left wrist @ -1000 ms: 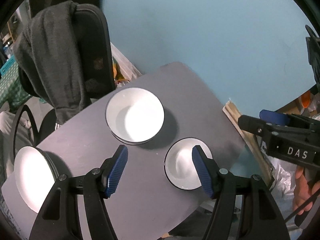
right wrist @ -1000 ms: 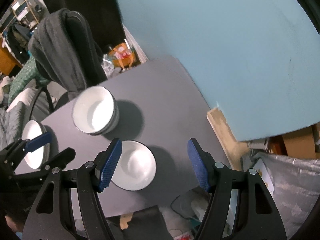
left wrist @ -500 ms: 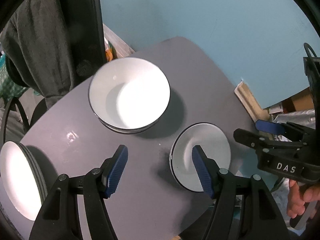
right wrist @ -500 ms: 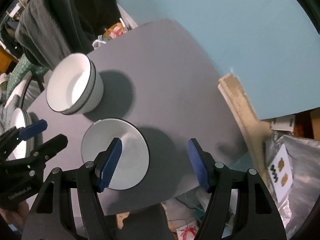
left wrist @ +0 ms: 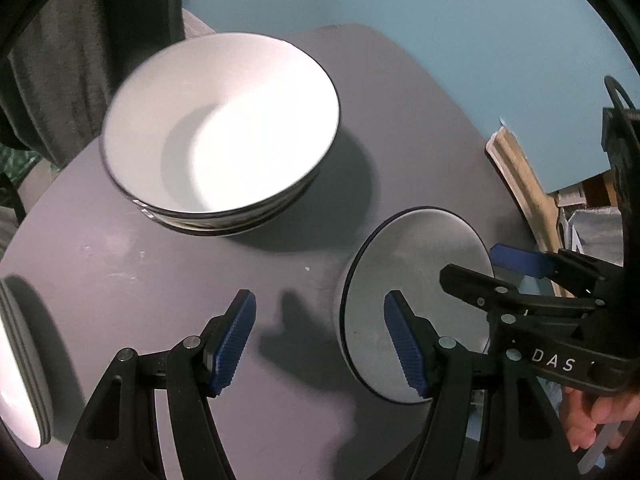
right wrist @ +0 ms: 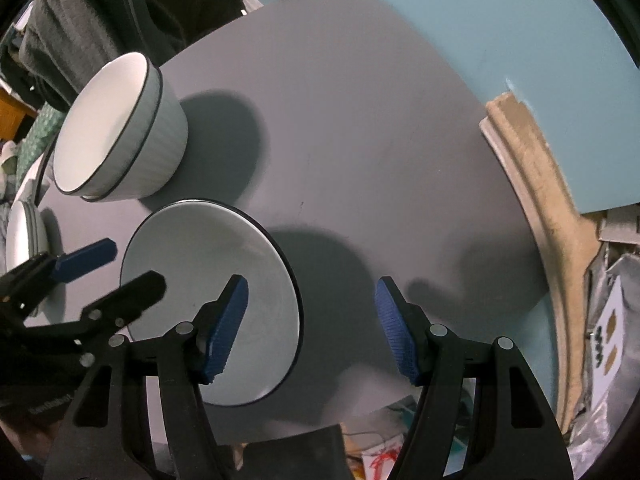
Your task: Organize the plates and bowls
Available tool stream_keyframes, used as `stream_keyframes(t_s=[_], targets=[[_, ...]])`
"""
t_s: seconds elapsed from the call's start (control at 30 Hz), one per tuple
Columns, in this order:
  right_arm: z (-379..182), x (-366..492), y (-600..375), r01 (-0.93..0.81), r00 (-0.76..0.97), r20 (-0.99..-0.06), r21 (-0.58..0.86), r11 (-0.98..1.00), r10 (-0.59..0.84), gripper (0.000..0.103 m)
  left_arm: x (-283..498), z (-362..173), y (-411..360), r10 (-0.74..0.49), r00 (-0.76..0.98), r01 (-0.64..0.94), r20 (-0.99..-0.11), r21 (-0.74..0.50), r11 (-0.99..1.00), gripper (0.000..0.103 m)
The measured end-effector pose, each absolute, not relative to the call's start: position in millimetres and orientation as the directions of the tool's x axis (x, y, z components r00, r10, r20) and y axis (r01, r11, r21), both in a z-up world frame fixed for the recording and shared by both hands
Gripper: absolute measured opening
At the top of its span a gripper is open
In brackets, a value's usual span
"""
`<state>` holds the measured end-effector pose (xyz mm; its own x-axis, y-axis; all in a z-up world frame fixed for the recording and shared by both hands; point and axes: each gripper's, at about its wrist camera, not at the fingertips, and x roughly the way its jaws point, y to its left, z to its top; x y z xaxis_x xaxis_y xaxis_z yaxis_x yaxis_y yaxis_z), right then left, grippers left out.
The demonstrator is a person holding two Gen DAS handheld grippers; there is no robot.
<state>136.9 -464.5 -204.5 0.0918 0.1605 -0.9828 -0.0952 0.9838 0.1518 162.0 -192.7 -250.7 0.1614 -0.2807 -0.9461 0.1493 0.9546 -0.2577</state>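
A small white plate with a dark rim [left wrist: 416, 280] [right wrist: 208, 280] lies near the front edge of the grey table [left wrist: 408, 128] [right wrist: 360, 128]. A stack of white bowls [left wrist: 220, 132] [right wrist: 116, 136] stands behind it. A stack of white plates [left wrist: 20, 368] [right wrist: 24, 232] sits at the left edge. My left gripper [left wrist: 318, 338] is open, low over the table, its right finger over the small plate's left part. My right gripper [right wrist: 312, 328] is open, its left finger over the plate's right part; it also shows in the left wrist view [left wrist: 516, 268].
A dark chair with a grey garment [left wrist: 52, 60] [right wrist: 60, 28] stands behind the table. A blue wall [left wrist: 440, 20] runs at the back right. A wooden strip [right wrist: 536, 184] and clutter [right wrist: 608, 320] lie past the table's right edge.
Both grippers have moved down and closer to the table, so plate and bowls look larger. The small plate now sits between the two grippers. Both stay open.
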Motion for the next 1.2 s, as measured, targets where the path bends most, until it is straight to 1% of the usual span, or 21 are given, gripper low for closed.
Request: stream_keyframes(t_s=[0.07,0.13,0.23,0.3,0.37,0.47,0.5,0.53,0.6,0.63,0.67,0.73,0.8,0.9,0.97,1.0,1.03,1.13,1.2], targets=[[-208.6,135.2,-465.7,-0.088,0.086,-0.983,0.155,0.984,0.163,0.067,162.5,-255.2,-195.2,-0.280,0.152,0.151,-0.948,-0.257,0.954,0.068],[-212.5,134.1,-468.8,-0.086,0.082,-0.984,0.150,0.985,0.157,0.063,163.3,-259.1,-196.5,-0.287,0.146,0.151,-0.947,-0.266,0.952,0.068],[-218.7,133.2,-466.9,-0.094,0.074,-0.985,0.147,0.985,0.154,0.055,164.7,-264.8,-198.1,-0.281,0.136,0.150,-0.950,-0.261,0.954,0.067],[-221.0,131.9,-467.1,-0.099,0.067,-0.987,0.141,0.985,0.148,0.047,164.9,-266.6,-198.9,-0.285,0.128,0.148,-0.950,-0.266,0.953,0.066],[-223.9,130.0,-466.9,-0.106,0.055,-0.988,0.141,0.984,0.147,0.042,164.9,-268.2,-198.7,-0.287,0.124,0.139,-0.950,-0.270,0.953,0.061],[-225.9,127.8,-468.9,-0.103,0.044,-0.986,0.156,0.982,0.161,0.037,164.6,-269.9,-194.9,-0.298,0.123,0.124,-0.947,-0.283,0.951,0.058],[-226.4,127.2,-469.2,-0.100,0.041,-0.986,0.159,0.982,0.164,0.035,164.5,-271.8,-194.6,-0.298,0.120,0.121,-0.947,-0.284,0.951,0.054],[-226.2,126.9,-470.0,-0.098,0.040,-0.984,0.167,0.981,0.172,0.034,164.5,-274.2,-194.5,-0.291,0.113,0.119,-0.950,-0.278,0.953,0.045],[-225.9,125.6,-472.2,-0.094,0.038,-0.983,0.174,0.980,0.178,0.032,163.5,-278.5,-192.0,-0.283,0.089,0.109,-0.955,-0.273,0.956,0.037],[-225.6,125.1,-472.8,-0.093,0.036,-0.983,0.176,0.980,0.180,0.031,163.4,-280.1,-191.2,-0.282,0.082,0.103,-0.956,-0.273,0.956,0.035],[-225.1,124.7,-473.4,-0.092,0.033,-0.982,0.182,0.979,0.186,0.028,163.5,-280.1,-191.6,-0.282,0.088,0.101,-0.955,-0.273,0.957,0.034],[-224.2,124.4,-474.6,-0.089,0.030,-0.980,0.194,0.977,0.198,0.024,163.2,-280.9,-189.8,-0.286,0.081,0.098,-0.955,-0.278,0.956,0.028],[-225.6,124.8,-469.1,-0.088,0.027,-0.978,0.206,0.975,0.209,0.016,163.2,-281.3,-188.9,-0.291,0.079,0.092,-0.954,-0.283,0.955,0.027],[-224.5,124.3,-467.8,-0.088,0.014,-0.975,0.222,0.971,0.224,0.013,164.2,-284.4,-188.3,-0.303,0.066,0.088,-0.951,-0.297,0.951,0.023],[-223.5,124.2,-463.7,-0.106,0.010,-0.975,0.220,0.970,0.222,0.011,165.2,-285.6,-188.8,-0.302,0.060,0.088,-0.951,-0.297,0.951,0.023],[-222.6,123.1,-462.3,-0.115,0.012,-0.977,0.211,0.971,0.214,0.011,165.2,-285.7,-189.3,-0.297,0.059,0.092,-0.953,-0.291,0.952,0.022],[-222.1,122.4,-461.7,-0.118,0.013,-0.977,0.208,0.971,0.211,0.011,165.0,-285.7,-190.4,-0.298,0.056,0.102,-0.953,-0.292,0.951,0.018],[-220.9,120.5,-463.2,-0.107,0.013,-0.976,0.216,0.971,0.218,0.011,164.7,-286.2,-199.4,-0.316,0.042,0.125,-0.948,-0.309,0.943,0.013],[-221.2,127.7,-464.1,-0.099,0.015,-0.976,0.216,0.971,0.219,0.011,163.3,-285.9,-205.6,-0.300,0.047,0.137,-0.953,-0.291,0.947,0.013]])
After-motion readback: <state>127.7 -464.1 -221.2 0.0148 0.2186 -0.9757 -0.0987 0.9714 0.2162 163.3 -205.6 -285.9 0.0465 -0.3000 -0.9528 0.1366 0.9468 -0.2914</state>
